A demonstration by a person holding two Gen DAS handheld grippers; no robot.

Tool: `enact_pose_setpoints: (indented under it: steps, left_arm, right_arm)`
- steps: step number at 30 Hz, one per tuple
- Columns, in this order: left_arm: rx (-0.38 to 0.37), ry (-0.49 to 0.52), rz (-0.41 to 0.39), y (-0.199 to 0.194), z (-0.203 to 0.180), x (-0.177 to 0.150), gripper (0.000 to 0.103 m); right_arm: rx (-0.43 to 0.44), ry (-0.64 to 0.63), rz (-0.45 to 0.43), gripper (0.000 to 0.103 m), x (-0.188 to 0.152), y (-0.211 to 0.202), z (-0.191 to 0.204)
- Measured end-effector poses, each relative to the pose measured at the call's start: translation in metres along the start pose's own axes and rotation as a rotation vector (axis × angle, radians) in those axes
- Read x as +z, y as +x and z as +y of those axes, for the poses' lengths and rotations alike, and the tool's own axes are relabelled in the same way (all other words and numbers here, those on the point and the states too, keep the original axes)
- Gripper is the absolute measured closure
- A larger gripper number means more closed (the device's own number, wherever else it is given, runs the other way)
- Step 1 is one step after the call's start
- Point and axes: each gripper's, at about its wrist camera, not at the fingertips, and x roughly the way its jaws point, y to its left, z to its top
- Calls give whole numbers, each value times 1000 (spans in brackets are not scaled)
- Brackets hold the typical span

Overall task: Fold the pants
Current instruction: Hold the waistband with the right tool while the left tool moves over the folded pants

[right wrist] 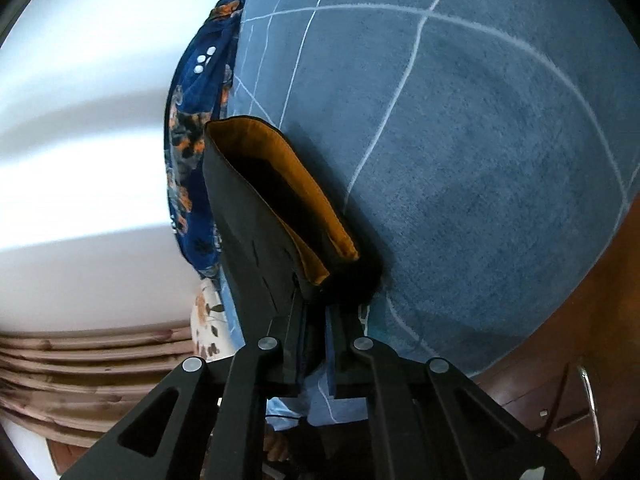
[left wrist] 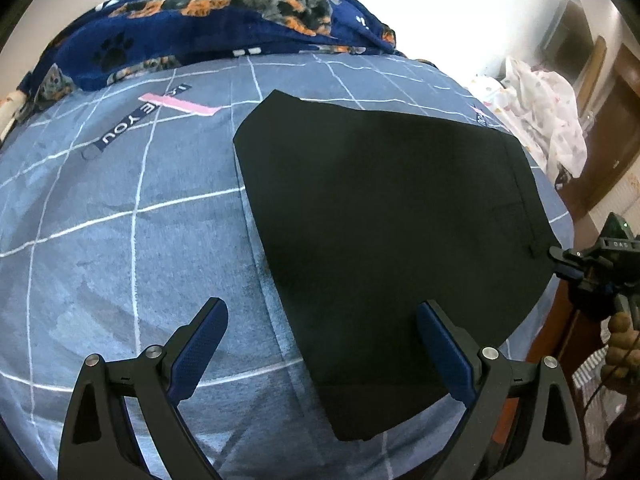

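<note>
The black pants point(left wrist: 384, 216) lie folded flat on the blue grid-patterned bed sheet point(left wrist: 120, 240). My left gripper point(left wrist: 320, 344) is open, hovering above the near end of the pants, with one finger over the sheet and one over the cloth. My right gripper point(left wrist: 560, 258) pinches the right corner of the pants at the waistband. In the right wrist view my right gripper point(right wrist: 316, 296) is shut on the waistband of the pants point(right wrist: 248, 240), whose orange lining point(right wrist: 280, 176) shows in the lifted opening.
A dark blue dog-print blanket point(left wrist: 208, 24) is bunched at the far side of the bed. White patterned cloth point(left wrist: 540, 112) lies at the right. A brown wooden cabinet point(right wrist: 580, 340) stands beside the bed's edge. A white wall point(right wrist: 80, 160) is beyond.
</note>
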Motion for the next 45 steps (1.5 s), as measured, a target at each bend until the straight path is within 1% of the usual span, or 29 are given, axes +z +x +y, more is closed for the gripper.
enact_pose_setpoints:
  steps: [2,4,5,7,8,9,10,12,16,19,21,22,23,24,27,29,30,32,34,35,36,37,39,41,42,45]
  left_arm:
    - [-3,-2,1,0,0,-1,8]
    - [0,3,4,0,0,-1,8]
    - [-1,5,6,1,0,-1,8]
    - [-5,4,9,1,0,-1,8]
    - [-7,3,9,2,-1,-1,8]
    - [-7,3,9,2,-1,-2,8]
    - [-8,4,11,2,-1,-2,8]
    - [-8,6,10,2,-1,-3,8]
    - [-9,1,14,2,-1,-4,8]
    - [-9,-2,19,2,-1,-4,8]
    - [-10,-3,18,1,-1,-4,8]
    - [-9,-2,18,1,-1,-4,8]
    - [-10,-1,19,1,-1,-4,8]
    - [-8,-1,18,1,0,-5,8]
    - [-4,-6,20,2,2,-3,8]
    - [0,-14,18,1,6,0,8]
    - [8,-19,10,-2,9,2,8]
    - [20,-43,-24,-9,17,6,8]
    - [19,-78,-41,-14,24,9,8]
    - [17,-91,-41,-15,28,11,8]
    - [16,-106,-35,-15,31,13,8]
    - [14,-113,-32,-14,32,13,8]
    - [8,-114,-27,-10,33,13,8]
    - [12,-100,-13,-5,29,11,8]
    - [15,-88,-2,-2,26,9,8]
    - [16,-57,15,3,16,6,8]
  right_arm:
    - [-34,-8,-11,94,-1,-2,6]
    - [-85,-41,-29,90,-2,-4,15]
    - [-113,-58,-39,85,-4,-6,20]
    - [-132,-71,-53,73,-3,-10,24]
    - [-169,-91,-66,58,-2,-11,26]
    - [-206,-100,-79,49,-1,-12,25]
    - [-239,-94,-97,48,1,-14,22]
    - [-184,-57,-80,48,4,-13,11]
    - [-143,-52,-98,48,12,-15,2]
    - [-126,-76,-113,48,16,-15,8]
    - [-105,-86,-89,50,20,-10,11]
    - [-89,-79,-65,54,22,-5,10]
    - [-89,-79,-62,67,22,0,13]
    - [-94,-97,-57,77,22,3,16]
    - [-131,-162,-63,81,17,5,30]
    - [-133,-186,-58,82,15,6,40]
    - [-106,-183,-50,82,13,7,44]
    - [6,-161,-6,82,9,14,55]
    - [99,-179,20,83,3,19,69]
    - [87,-187,20,83,2,21,70]
    - [52,-189,11,83,4,22,65]
    - [27,-168,4,84,7,23,55]
    - [-5,-79,1,84,16,22,22]
    - [-2,-30,-2,85,18,21,-1]
    - [13,-27,-3,85,17,19,-3]
    - [19,-62,-12,85,13,15,7]
